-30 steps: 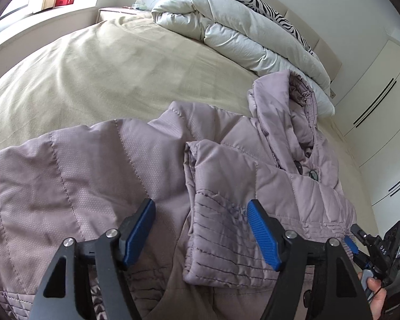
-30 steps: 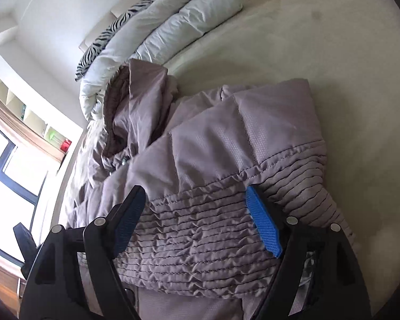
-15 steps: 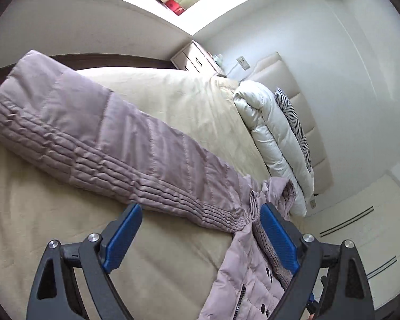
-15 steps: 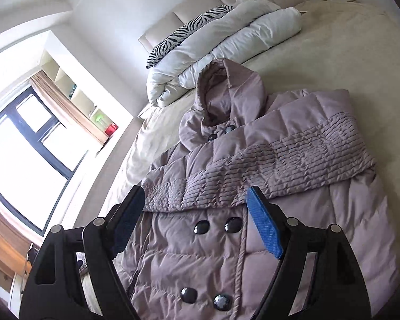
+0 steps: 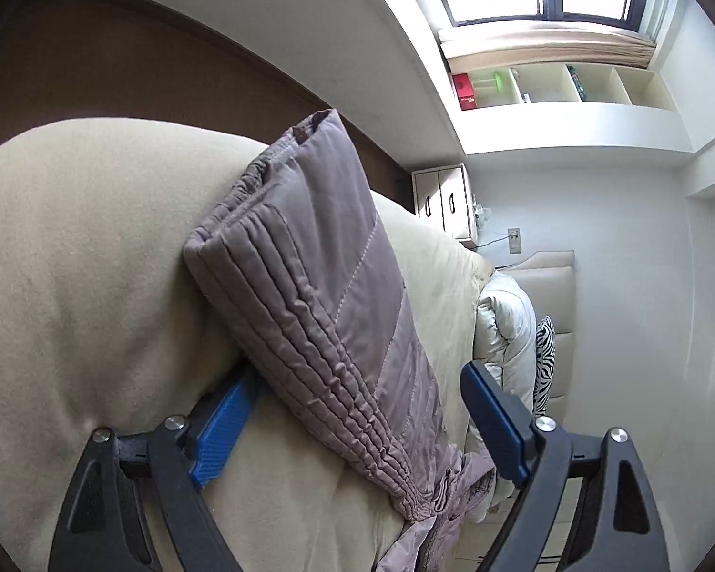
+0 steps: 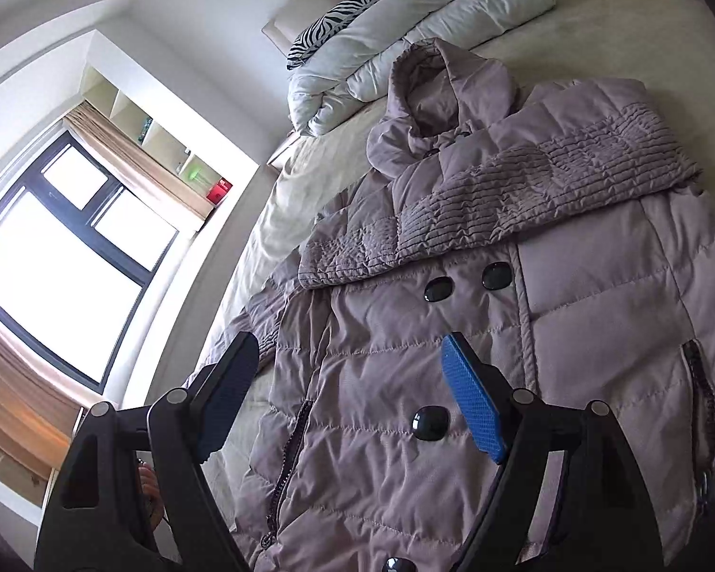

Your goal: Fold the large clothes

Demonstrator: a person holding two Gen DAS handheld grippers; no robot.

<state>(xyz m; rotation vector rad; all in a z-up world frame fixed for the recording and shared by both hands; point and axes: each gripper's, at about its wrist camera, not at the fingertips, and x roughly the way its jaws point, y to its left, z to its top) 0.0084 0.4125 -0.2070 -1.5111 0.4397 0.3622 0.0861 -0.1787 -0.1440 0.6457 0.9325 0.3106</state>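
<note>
A mauve quilted coat (image 6: 572,333) with dark buttons lies face up on the beige bed (image 6: 619,24), hood (image 6: 434,95) toward the headboard. One sleeve (image 6: 524,200) is folded across the chest. The other sleeve (image 5: 310,286) stretches out over the bed toward its edge. My left gripper (image 5: 360,376) straddles this sleeve near the shoulder. Its jaws are closing, the sleeve lies between them, and the right-hand pad (image 5: 491,424) stands apart from the cloth. My right gripper (image 6: 350,343) hovers open above the coat's front, holding nothing.
A rolled white duvet (image 6: 405,33) and a zebra pillow (image 6: 348,5) lie at the headboard. A white nightstand (image 5: 445,200) stands beside the bed. The large window (image 6: 47,262) and wall shelves (image 5: 572,86) line the bed's sleeve side. A hand shows behind my right gripper.
My left gripper swung from the coat's body out to the outstretched sleeve and rolled over. My right gripper pulled up and back from the folded sleeve, so the whole coat front shows.
</note>
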